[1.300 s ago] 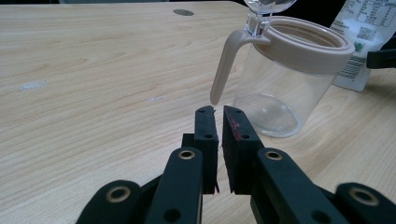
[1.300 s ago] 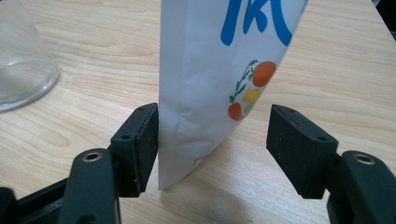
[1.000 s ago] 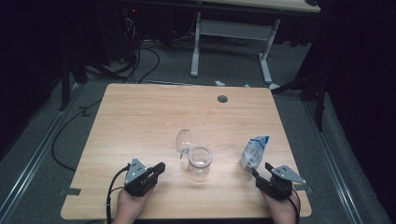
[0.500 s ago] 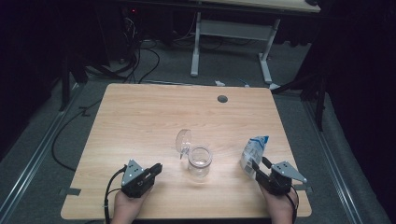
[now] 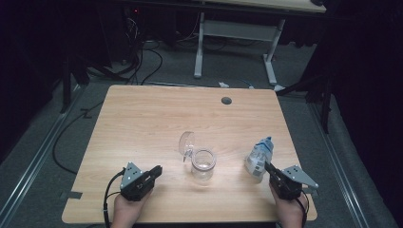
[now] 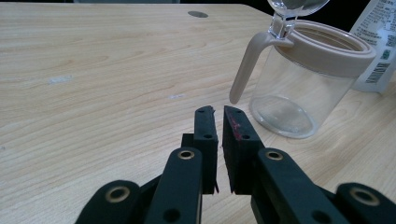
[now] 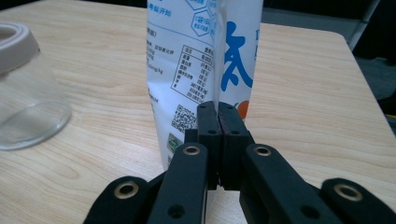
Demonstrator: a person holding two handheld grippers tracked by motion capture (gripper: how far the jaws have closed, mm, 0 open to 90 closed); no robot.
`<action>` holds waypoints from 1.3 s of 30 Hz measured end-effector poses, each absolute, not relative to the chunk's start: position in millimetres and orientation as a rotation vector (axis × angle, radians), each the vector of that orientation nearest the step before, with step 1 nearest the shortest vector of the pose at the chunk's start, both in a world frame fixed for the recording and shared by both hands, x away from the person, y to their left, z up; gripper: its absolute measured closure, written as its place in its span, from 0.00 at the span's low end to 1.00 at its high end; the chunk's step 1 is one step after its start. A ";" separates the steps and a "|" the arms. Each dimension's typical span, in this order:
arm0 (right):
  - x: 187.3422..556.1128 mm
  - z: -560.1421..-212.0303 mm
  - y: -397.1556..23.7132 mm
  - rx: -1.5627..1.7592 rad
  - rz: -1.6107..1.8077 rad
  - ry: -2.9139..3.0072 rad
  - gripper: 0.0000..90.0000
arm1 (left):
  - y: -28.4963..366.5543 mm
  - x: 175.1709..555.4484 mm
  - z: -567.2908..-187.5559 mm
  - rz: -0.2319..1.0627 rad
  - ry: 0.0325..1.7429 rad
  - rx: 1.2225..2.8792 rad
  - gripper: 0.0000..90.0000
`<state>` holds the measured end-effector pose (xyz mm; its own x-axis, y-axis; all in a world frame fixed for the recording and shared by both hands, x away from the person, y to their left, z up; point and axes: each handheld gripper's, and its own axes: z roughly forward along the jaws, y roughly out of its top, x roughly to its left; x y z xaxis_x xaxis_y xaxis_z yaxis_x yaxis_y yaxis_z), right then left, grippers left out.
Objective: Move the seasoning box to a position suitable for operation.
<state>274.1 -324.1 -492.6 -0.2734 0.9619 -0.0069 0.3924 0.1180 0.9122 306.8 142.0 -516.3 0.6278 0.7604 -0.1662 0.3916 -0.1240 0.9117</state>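
At the near left of the wooden table, the left gripper lies low in the person's left hand, its jaws pointing right and slightly away toward the glass jar. In the left gripper view its two black jaws stand almost together, a thin slit between them and nothing held. That view also brings out what the high view leaves faint: the jar's beige collar and its beige handle, whose lower tip hangs free just beyond the jaw tips, not touching them. The clear flip lid is cut off by the top edge there; from above it stands raised at the jar's far-left side.

The jar is empty and sits near the middle of the table's near half. Right of it, near but apart, stands the white-and-blue pouch, leaning a little.

At the near right, the right gripper reaches far-left from the person's right hand to the pouch's near lower edge. In the right gripper view its jaws have just been closing and now stand pressed together on the pouch's back seam, a thin fold of the pouch pinched between them. The pouch's top is cut off in that view, and its small print is hard to read.
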 end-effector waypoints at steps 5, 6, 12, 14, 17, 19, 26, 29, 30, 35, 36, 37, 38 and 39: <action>275.0 -493.6 -327.6 1.334 1.197 1.759 0.86 | 140.1 307.4 -517.2 0.412 0.939 1.744 0.93; 276.8 -493.9 -327.2 1.343 1.200 1.770 0.80 | 140.1 307.4 -517.2 0.412 0.939 1.744 0.93; 280.5 -493.2 -324.0 1.365 1.180 1.743 0.77 | 141.7 306.8 -517.3 0.410 0.934 1.741 0.91; 280.4 -492.2 -323.7 1.345 1.183 1.753 0.79 | 142.2 306.5 -517.5 0.409 0.931 1.740 0.91; 281.1 -492.3 -322.9 1.329 1.184 1.766 0.83 | 142.6 306.0 -517.2 0.400 0.920 1.743 0.87; 281.9 -492.9 -322.4 1.331 1.186 1.770 0.85 | 143.0 305.6 -517.2 0.395 0.910 1.747 0.85; 282.0 -491.7 -323.4 1.309 1.173 1.785 1.00 | 143.6 303.9 -517.5 0.399 0.906 1.747 0.85; 282.1 -491.8 -325.1 1.314 1.181 1.785 1.00 | 144.2 302.8 -517.2 0.407 0.907 1.748 0.85; 282.0 -491.8 -325.6 1.316 1.187 1.786 1.00 | 143.9 302.5 -517.1 0.407 0.906 1.749 0.85; 282.9 -491.4 -328.1 1.329 1.230 1.799 1.00 | 138.0 302.8 -516.5 0.359 0.857 1.791 0.80; 283.2 -491.1 -328.4 1.333 1.234 1.802 1.00 | 136.1 301.8 -516.5 0.351 0.836 1.805 0.79; 283.7 -490.7 -328.8 1.335 1.236 1.807 1.00 | 134.2 300.4 -516.4 0.344 0.813 1.815 0.78; 283.9 -490.2 -328.7 1.336 1.230 1.811 1.00 | 132.8 299.2 -516.4 0.338 0.790 1.828 0.77; 283.7 -489.7 -328.3 1.328 1.224 1.817 1.00 | 131.3 298.2 -516.6 0.333 0.774 1.835 0.76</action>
<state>283.7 -328.3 -489.7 -0.3429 0.9370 0.0663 0.4139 0.0873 0.9061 298.2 131.3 -516.6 0.7506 0.6478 -0.1306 0.3508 -0.2232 0.9095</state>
